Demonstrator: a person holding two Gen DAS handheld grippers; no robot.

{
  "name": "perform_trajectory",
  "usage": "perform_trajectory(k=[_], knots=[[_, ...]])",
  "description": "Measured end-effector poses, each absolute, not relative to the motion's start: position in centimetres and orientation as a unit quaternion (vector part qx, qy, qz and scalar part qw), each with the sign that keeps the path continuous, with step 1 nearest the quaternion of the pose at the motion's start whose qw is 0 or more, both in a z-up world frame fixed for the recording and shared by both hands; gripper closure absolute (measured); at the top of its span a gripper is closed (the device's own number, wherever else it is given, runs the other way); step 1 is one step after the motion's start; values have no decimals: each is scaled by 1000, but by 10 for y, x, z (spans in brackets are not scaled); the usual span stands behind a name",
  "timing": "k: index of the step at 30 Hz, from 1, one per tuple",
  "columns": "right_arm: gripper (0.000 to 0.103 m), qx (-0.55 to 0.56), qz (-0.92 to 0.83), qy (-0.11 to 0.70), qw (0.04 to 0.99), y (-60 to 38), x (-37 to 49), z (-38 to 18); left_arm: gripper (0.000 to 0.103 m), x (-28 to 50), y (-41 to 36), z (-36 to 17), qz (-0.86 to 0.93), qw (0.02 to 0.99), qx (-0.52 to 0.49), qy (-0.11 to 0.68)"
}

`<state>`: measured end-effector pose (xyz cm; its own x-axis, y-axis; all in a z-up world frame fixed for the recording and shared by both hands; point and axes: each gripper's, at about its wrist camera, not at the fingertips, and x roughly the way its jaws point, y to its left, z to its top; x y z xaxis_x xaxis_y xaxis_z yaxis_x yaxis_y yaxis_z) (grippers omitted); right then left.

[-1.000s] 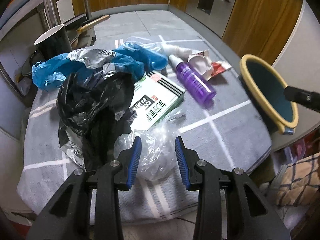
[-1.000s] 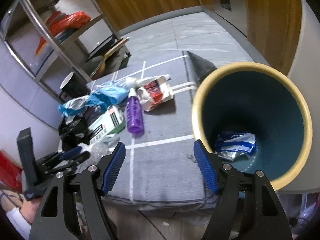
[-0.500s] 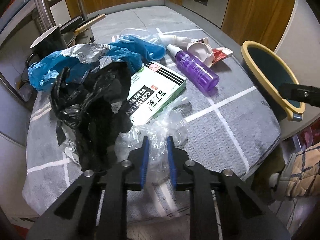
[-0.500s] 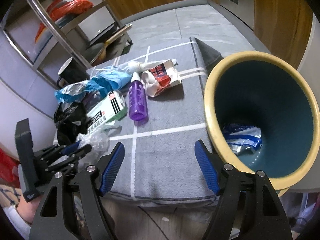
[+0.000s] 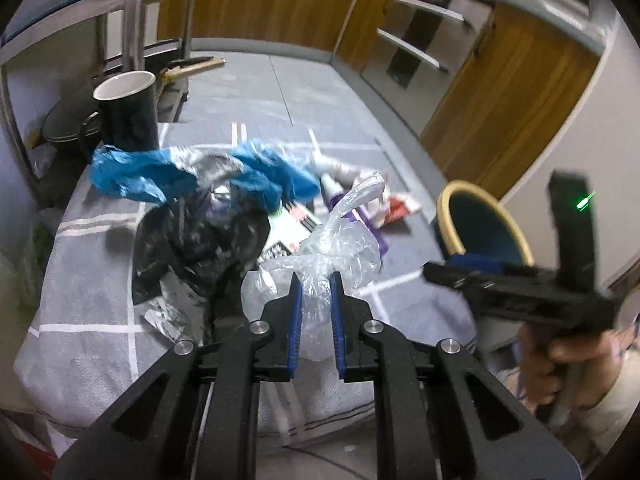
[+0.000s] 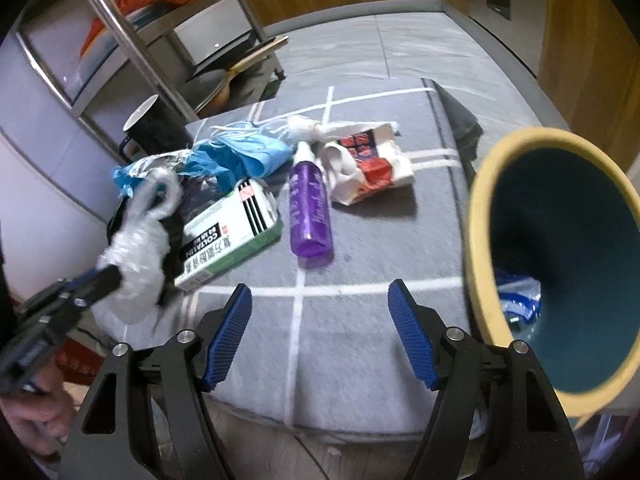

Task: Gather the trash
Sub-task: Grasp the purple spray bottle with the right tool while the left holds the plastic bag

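My left gripper (image 5: 316, 280) is shut on a crumpled clear plastic bag (image 5: 340, 240), which hangs just above the grey table; the same bag (image 6: 136, 256) shows at the left of the right wrist view. My right gripper (image 6: 320, 292) stands open and holds nothing, over the table's near edge. The bin (image 6: 480, 240), yellow-rimmed and teal inside, is beside it on the right and holds a blue and white wrapper (image 6: 516, 300). A purple bottle (image 6: 310, 208), a green and white box (image 6: 228, 236) and a red and white wrapper (image 6: 368, 168) lie on the table.
A black plastic bag (image 5: 200, 236) and blue plastic (image 5: 160, 176) are heaped at the table's left, with a black mug (image 5: 128, 116) behind them. A metal shelf rack (image 6: 132, 40) stands beyond the table. Wooden cabinets line the far wall.
My left gripper closed on the clear bag and raised it off the table. The right gripper slid left, so the bin now sits further right in its view.
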<state>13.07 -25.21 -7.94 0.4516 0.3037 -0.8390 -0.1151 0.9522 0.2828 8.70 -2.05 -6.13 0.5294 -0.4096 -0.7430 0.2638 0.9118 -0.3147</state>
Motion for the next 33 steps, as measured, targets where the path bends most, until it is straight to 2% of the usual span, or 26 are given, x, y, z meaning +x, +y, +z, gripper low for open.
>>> perform_trajectory(k=[5,15,24,25,33], knots=[[39,62,123,515,846,-239,150,-89,91,88,-13,-52,-190,876,-102,432],[46,37,125,530,838,-219,185,-113,91,87,-8,-32,-180,895,-88,398],[61,9,127,537,834,-200,202,-132,91,90,5,-37,-164,897,-90,399],[67,12,128,537,834,-200,202,-132,91,91,6,-38,-163,897,-93,400],[68,19,137,540,830,-202,182,-131,91,91,4,-34,-164,898,-97,396]])
